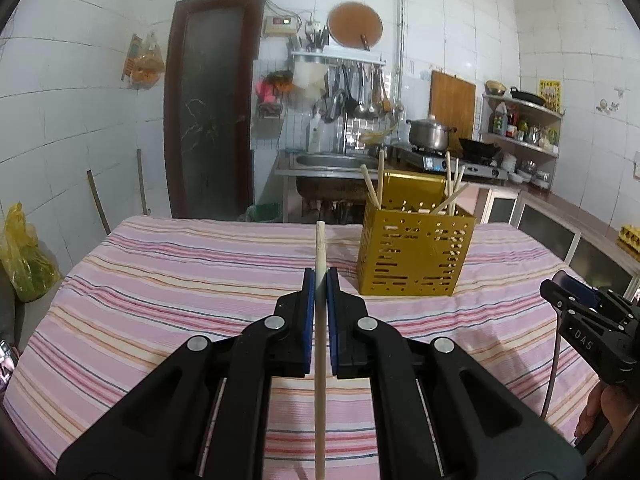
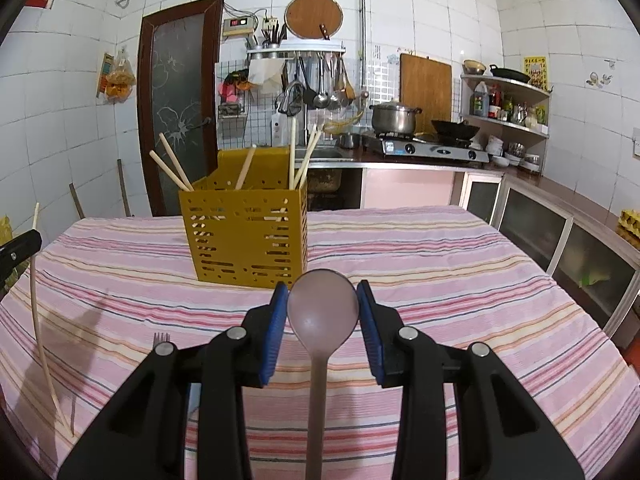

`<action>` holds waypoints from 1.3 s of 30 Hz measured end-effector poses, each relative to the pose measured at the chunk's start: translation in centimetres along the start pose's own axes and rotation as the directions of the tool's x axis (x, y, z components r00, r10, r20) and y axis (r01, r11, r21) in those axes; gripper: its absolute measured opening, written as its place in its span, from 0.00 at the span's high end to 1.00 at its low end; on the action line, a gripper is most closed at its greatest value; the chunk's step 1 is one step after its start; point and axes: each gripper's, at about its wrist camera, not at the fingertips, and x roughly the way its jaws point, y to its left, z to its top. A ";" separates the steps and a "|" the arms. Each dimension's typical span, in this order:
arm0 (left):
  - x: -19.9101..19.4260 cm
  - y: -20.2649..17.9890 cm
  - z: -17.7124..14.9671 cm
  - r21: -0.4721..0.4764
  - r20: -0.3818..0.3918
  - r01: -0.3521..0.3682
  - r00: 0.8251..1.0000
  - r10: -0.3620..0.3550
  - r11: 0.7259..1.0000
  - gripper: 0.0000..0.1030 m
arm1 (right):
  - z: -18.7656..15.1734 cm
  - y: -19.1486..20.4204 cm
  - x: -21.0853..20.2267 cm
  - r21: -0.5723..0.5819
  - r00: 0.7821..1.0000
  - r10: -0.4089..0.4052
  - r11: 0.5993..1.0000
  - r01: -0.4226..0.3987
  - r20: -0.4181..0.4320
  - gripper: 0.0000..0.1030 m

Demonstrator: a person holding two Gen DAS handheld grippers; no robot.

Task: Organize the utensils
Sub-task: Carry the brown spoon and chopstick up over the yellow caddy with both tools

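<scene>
In the left wrist view the left tool [image 1: 320,276] sits at the lower centre of the frame, its blue pads clenched on a single wooden chopstick [image 1: 320,248] that runs straight up the middle, one end poking out beyond the fingertips and the other dropping off the bottom edge. Above and to the right of that tool stands the gold perforated utensil holder [image 1: 414,256] on the pink striped cloth of the worktop [image 1: 160,280], well apart from the held chopstick; several more chopsticks [image 1: 451,184] lean out of its top. At the right edge of that view the right tool [image 1: 568,286] shows from the side. In the right wrist view the right tool [image 2: 322,300] fills the lower centre, its pads pressed against the two sides of the bowl of a brownish plastic spoon [image 2: 322,308], whose handle runs down toward the bottom edge. The holder [image 2: 244,236] stands just above and left of the spoon's bowl, close behind the fingertips. A small fork [image 2: 161,337] lies on the cloth at lower left, mostly hidden by the tool's arm. At the far left edge the left tool's black finger [image 2: 20,246] shows, with its chopstick [image 2: 40,332] curving down the frame.
</scene>
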 end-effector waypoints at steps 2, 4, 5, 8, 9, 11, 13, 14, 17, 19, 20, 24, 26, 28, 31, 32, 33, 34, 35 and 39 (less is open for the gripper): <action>-0.7 0.1 0.2 -0.004 0.022 0.006 1.000 -0.006 1.000 0.96 | 0.3 0.0 -0.6 0.006 1.000 -0.001 1.000 0.001 0.017 0.65; -1.4 0.2 0.5 0.001 0.046 0.008 0.999 -0.008 1.000 0.96 | 0.7 0.0 -1.1 0.009 0.999 -0.003 1.000 0.003 0.035 0.65; -1.6 0.1 0.6 0.003 0.052 0.009 0.999 -0.009 1.000 0.96 | 0.8 0.0 -1.3 0.009 0.999 -0.004 1.000 0.003 0.041 0.65; -2.1 0.2 1.0 0.005 0.065 0.016 0.998 -0.017 1.000 0.96 | 1.3 0.0 -1.8 0.012 0.998 -0.004 1.000 0.003 0.061 0.65; -2.2 0.2 1.1 0.003 0.071 0.016 0.997 -0.016 1.000 0.96 | 1.4 0.1 -1.8 0.014 0.998 -0.005 1.000 0.004 0.065 0.65; -2.5 0.4 1.4 -0.003 0.081 0.017 0.997 -0.017 1.000 0.96 | 1.6 0.0 -1.9 0.019 0.997 -0.003 1.000 0.002 0.071 0.65; -2.7 0.5 1.6 -0.007 0.089 0.018 0.996 -0.017 1.000 0.96 | 1.7 0.0 -2.0 0.023 0.997 -0.003 1.000 0.001 0.079 0.65; -2.8 0.6 1.7 -0.008 0.091 0.018 0.996 -0.017 1.000 0.96 | 1.8 0.0 -2.1 0.024 0.997 -0.003 1.000 0.001 0.080 0.65; -3.1 0.6 2.1 -0.012 0.102 0.019 0.995 -0.018 1.000 0.96 | 1.9 0.0 -2.0 0.030 0.996 0.001 1.000 -0.003 0.084 0.65; -3.2 0.6 2.4 -0.011 0.110 0.022 0.994 -0.020 1.000 0.96 | 2.1 -0.1 -1.9 0.037 0.996 0.007 0.999 -0.010 0.084 0.65; -3.3 0.5 2.5 -0.009 0.113 0.022 0.993 -0.021 1.000 0.96 | 2.2 -0.1 -1.9 0.039 0.996 0.009 0.999 -0.012 0.085 0.65; -3.3 0.3 3.4 -0.010 0.127 0.026 0.992 -0.024 1.000 0.96 | 2.7 0.0 -1.8 0.044 0.996 0.018 0.999 -0.022 0.090 0.65; -3.1 0.0 4.0 -0.009 0.133 0.028 0.991 -0.027 1.000 0.96 | 3.0 -0.1 -1.7 0.054 0.995 0.026 0.998 -0.031 0.093 0.65; -2.9 -0.3 4.8 -0.006 0.145 0.029 0.989 -0.028 1.000 0.96 | 3.6 -0.6 -1.6 0.071 0.995 0.036 0.997 -0.044 0.097 0.65; -2.6 -0.7 6.0 -0.007 0.159 0.039 0.987 -0.038 0.999 0.96 | 4.6 -0.9 -1.4 0.084 0.993 0.043 0.995 -0.052 0.111 0.65; -2.3 -0.8 6.5 -0.007 0.164 0.042 0.986 -0.041 0.999 0.96 | 4.9 -1.0 -1.2 0.086 0.993 0.045 0.995 -0.054 0.113 0.65; -2.1 -1.0 7.0 -0.007 0.168 0.046 0.985 -0.044 0.999 0.96 | 5.5 -1.1 -1.1 0.088 0.992 0.046 0.994 -0.057 0.119 0.65; -1.7 -1.2 7.6 -0.007 0.172 0.050 0.984 -0.048 0.999 0.96 | 6.0 -1.0 -0.9 0.088 0.991 0.045 0.994 -0.057 0.125 0.65; -1.4 -1.4 8.2 -0.008 0.179 0.054 0.983 -0.051 0.999 0.96 | 6.3 -1.0 -0.8 0.088 0.991 0.045 0.994 -0.057 0.129 0.65; 0.1 -2.4 10.6 -0.002 0.208 0.064 0.976 -0.063 0.998 0.96 | 8.5 -1.3 0.3 0.098 0.986 0.043 0.993 -0.060 0.162 0.65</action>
